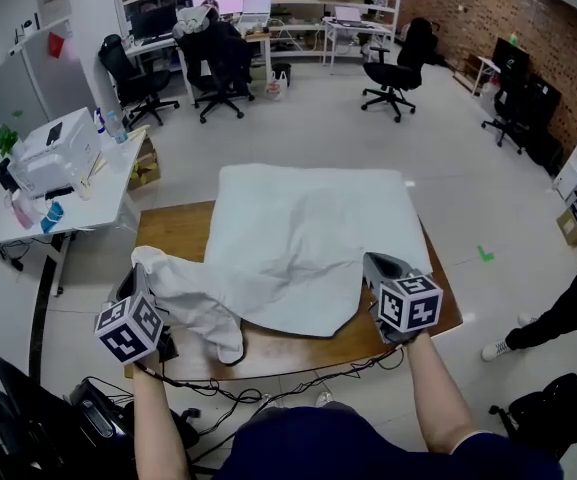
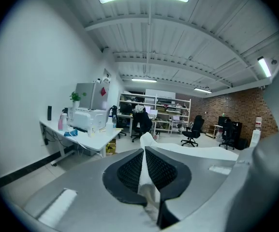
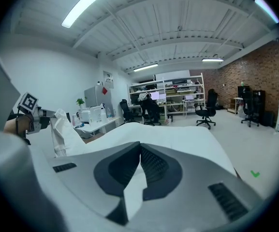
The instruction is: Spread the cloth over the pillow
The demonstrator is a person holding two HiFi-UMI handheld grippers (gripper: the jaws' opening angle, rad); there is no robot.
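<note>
Nearest to me, both jaws are closed on the cloth (image 1: pixel 288 258). My left gripper (image 1: pixel 138 273) pinches a thin fold at the near left corner of the tabletop (image 1: pixel 173 228). In the left gripper view that fold runs up between the left gripper's (image 2: pixel 144 151) ribbed pads as a narrow white strip. My right gripper (image 1: pixel 373 265) is clamped on the edge near the near right corner, and its own view shows only a small flap of fabric caught in the right gripper (image 3: pixel 139 149).

Between my hands the cloth is uneven. The left part is bunched and rumpled and sags toward the near edge, while the right part lies flatter and comes to a point near the middle of that edge. Beyond that it rises over the pillow (image 1: pixel 368 193), which sits across the middle and far side of the tabletop. White on white, I cannot tell where the fabric ends and bare pillow begins along the far edge.

The main risk, as I judge it, is the shallow bite on both sides. A sharp lift or a flick could pull the fabric out of one pinch and drop that corner. The slack on the left is another risk: if I pull my hands apart unevenly, the bunch may stay folded under itself. A hard tug toward me could also drag the pillow to the near edge, or strip its far side bare.
</note>
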